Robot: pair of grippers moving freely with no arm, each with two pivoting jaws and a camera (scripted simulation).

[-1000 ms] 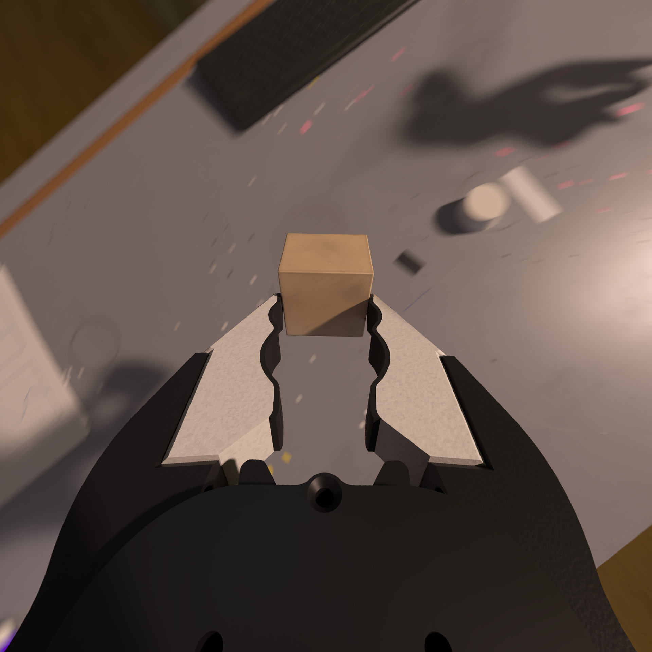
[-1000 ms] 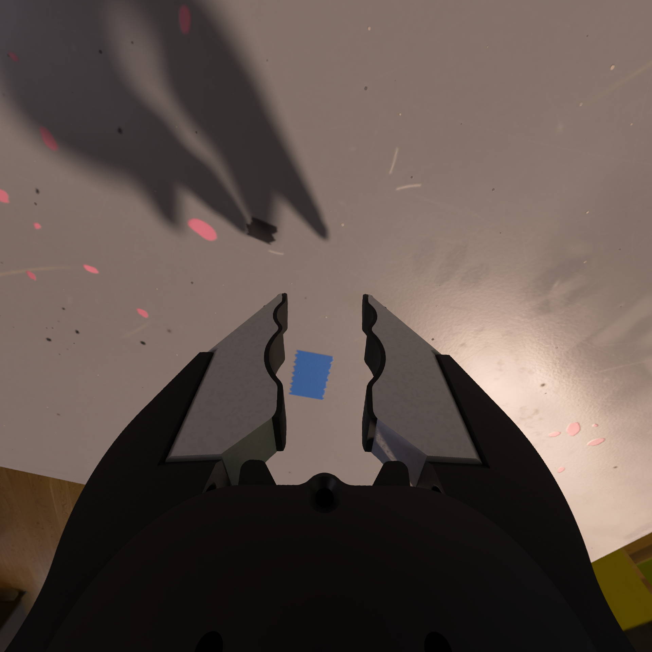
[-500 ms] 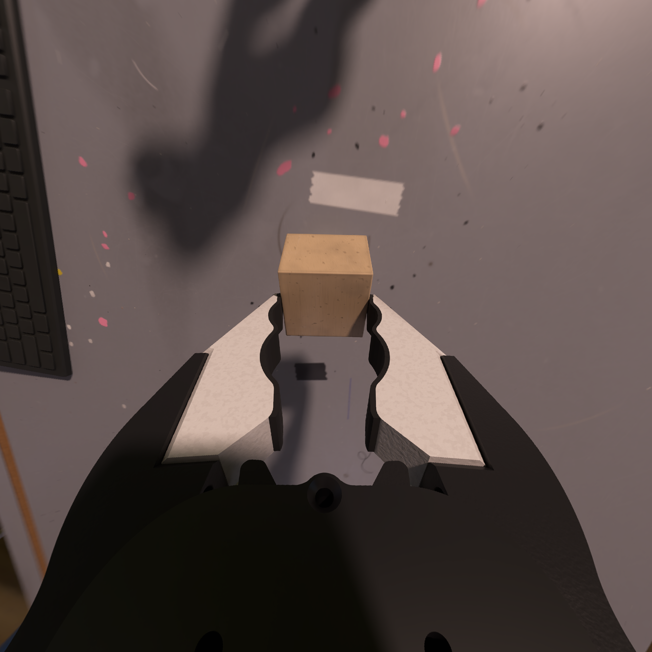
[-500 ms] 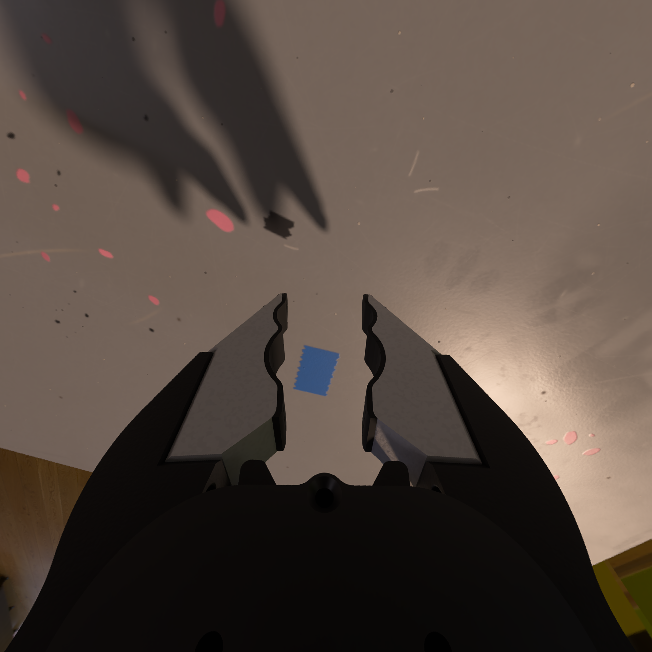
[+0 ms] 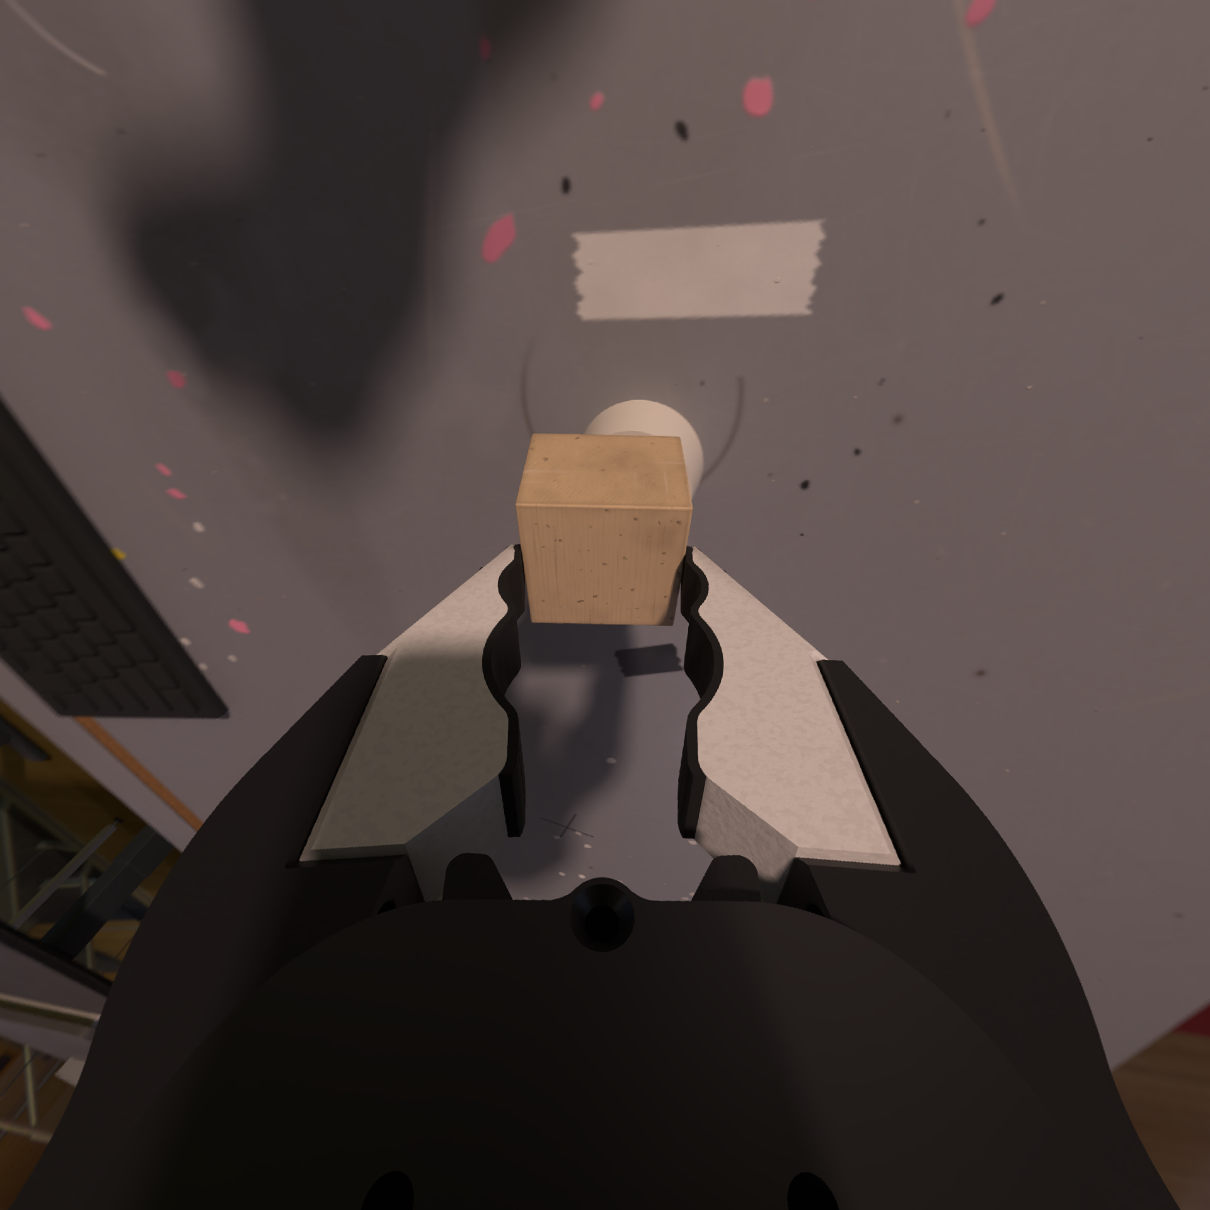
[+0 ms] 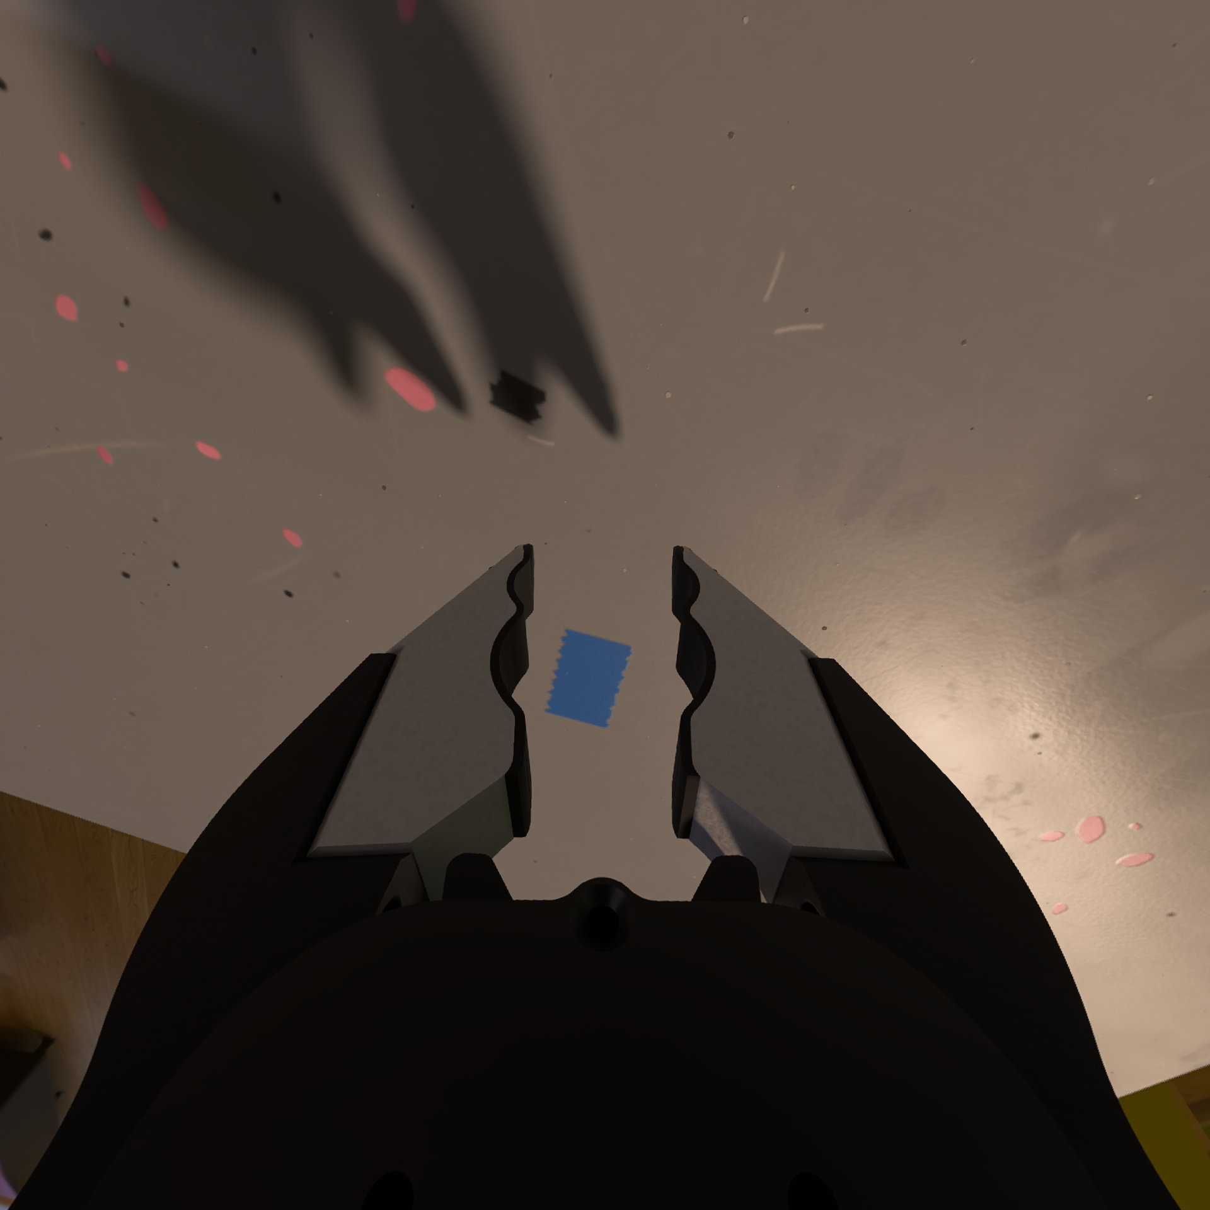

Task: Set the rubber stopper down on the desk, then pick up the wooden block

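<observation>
My left gripper is shut on the wooden block, a light tan cube held at the fingertips above the grey desk. A pale rubber stopper stands on the desk just beyond the block, which partly hides it. My right gripper is open and empty above the desk, with a blue tape patch on the surface between its fingers.
A black keyboard lies at the left near the desk's edge. A strip of pale tape and a small dark patch are on the desk. In the right wrist view a dark tape scrap lies ahead and wood floor shows lower left.
My left gripper has swung round with the block: the keyboard shifted to the lower left, the pale tape came closer and the stopper came into view behind the block. The right gripper drifted only slightly.
</observation>
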